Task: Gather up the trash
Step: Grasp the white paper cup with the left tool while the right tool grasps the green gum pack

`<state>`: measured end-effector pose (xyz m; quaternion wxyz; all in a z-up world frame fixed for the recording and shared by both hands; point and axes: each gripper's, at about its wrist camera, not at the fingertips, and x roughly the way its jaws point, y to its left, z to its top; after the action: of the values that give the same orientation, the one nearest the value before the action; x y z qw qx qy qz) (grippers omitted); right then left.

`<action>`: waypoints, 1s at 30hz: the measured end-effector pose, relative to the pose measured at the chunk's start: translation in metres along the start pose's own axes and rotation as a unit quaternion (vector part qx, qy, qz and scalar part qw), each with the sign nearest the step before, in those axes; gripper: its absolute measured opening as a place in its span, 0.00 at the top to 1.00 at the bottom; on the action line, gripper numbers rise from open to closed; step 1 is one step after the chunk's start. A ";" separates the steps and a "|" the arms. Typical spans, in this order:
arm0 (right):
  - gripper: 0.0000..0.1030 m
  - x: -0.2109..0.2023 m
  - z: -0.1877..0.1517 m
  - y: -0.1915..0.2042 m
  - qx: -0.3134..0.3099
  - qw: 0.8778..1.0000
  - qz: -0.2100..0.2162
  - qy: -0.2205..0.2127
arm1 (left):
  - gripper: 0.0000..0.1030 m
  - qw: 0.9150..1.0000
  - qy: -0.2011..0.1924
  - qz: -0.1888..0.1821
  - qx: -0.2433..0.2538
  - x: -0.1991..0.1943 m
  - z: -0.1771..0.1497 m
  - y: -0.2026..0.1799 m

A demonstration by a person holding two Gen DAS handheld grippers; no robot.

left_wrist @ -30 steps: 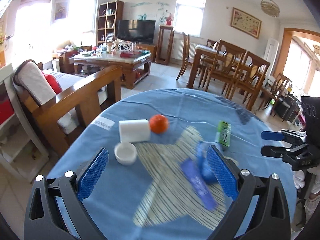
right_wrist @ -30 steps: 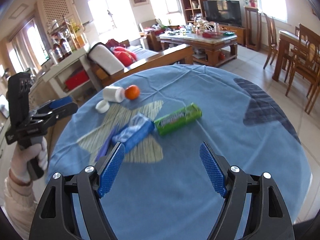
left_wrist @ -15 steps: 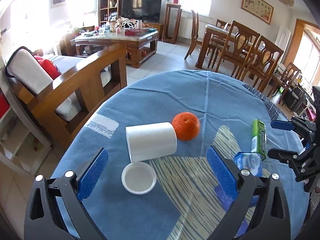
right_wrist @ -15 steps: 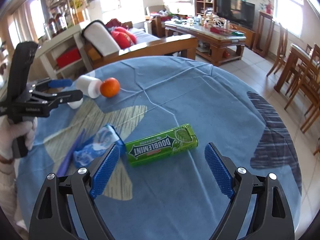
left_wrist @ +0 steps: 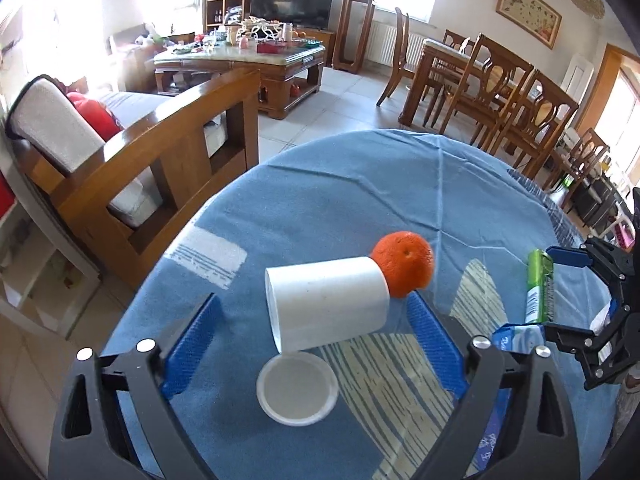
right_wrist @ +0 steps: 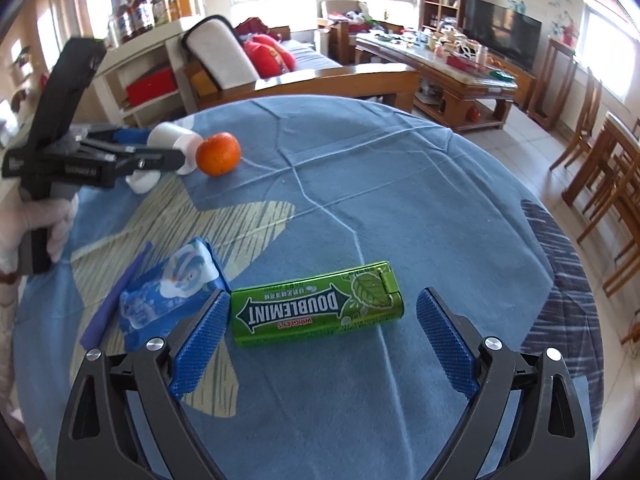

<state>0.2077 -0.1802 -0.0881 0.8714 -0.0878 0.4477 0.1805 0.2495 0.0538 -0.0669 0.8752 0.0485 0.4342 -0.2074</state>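
Blue-clothed round table (right_wrist: 360, 184); wooden sofa (left_wrist: 160, 168) beside it

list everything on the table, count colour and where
cup: 1, white, on its side, between the left gripper's fingers, touching the orange
lid: 1, white, flat, just in front of the cup
orange: 1, orange, behind the cup
gum pack: 1, green, flat, between the right gripper's fingers
wrapper: 1, blue and white, left of the gum pack
strip: 1, purple, left of the wrapper
tablecloth: 1, blue with a striped beige patch, covering the table
left gripper: 1, black with blue pads, open around the cup
right gripper: 1, black with blue pads, open around the gum pack
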 end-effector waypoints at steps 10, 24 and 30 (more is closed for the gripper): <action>0.20 0.000 0.000 -0.003 0.021 0.999 0.023 -0.007 | 0.50 1.000 -0.011 -0.021 0.012 -0.005 0.002 0.001; 0.20 -0.052 -0.015 0.000 0.066 0.995 0.039 -0.056 | 0.53 0.999 -0.036 -0.031 0.017 -0.031 -0.007 -0.012; 0.20 -0.074 -0.029 0.007 0.089 0.992 0.048 -0.074 | 0.53 0.997 -0.060 -0.040 0.031 -0.059 -0.018 -0.031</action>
<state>0.1437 -0.2006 -0.0452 0.8968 0.0248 0.3999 0.1878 0.1916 0.0489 -0.0295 0.8889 0.0450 0.3757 -0.2584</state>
